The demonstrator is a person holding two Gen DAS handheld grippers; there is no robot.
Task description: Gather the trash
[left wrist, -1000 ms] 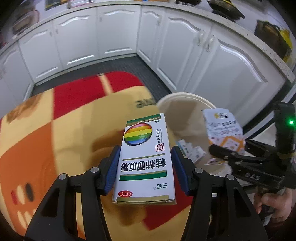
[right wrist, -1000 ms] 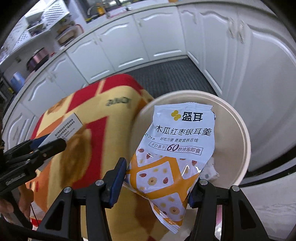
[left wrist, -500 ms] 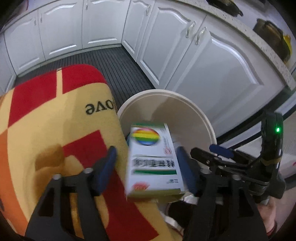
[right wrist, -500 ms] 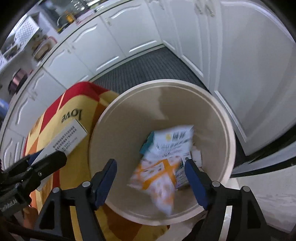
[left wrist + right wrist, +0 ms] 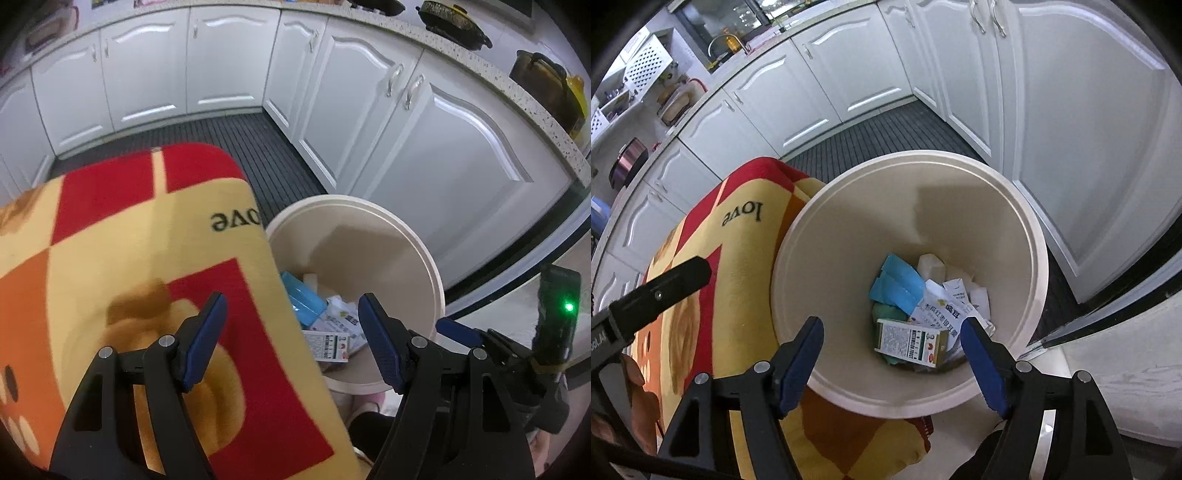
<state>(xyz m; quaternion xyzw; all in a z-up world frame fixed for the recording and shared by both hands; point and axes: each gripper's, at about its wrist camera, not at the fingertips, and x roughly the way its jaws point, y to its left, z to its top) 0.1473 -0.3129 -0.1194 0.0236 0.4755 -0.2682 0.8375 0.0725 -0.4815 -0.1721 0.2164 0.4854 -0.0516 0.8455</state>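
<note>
A round cream trash bin (image 5: 1039,280) stands on the floor beside the table; it also shows in the left wrist view (image 5: 437,284). Inside lie the white and green medicine box (image 5: 910,341), the white snack pouch (image 5: 940,310), blue packets (image 5: 897,284) and other scraps. The box also shows in the left wrist view (image 5: 327,345). My right gripper (image 5: 892,363) is open and empty above the bin's near rim. My left gripper (image 5: 291,341) is open and empty over the table edge next to the bin.
A red, yellow and orange cloth with "love" on it (image 5: 129,266) covers the table left of the bin. White kitchen cabinets (image 5: 424,136) run behind and to the right. A dark ribbed mat (image 5: 886,136) covers the floor. Pans (image 5: 454,20) sit on the counter.
My right gripper opened and dropped the snack pouch into the bin. My left gripper moved towards the bin, opened, and the medicine box fell in on top of the pouch.
</note>
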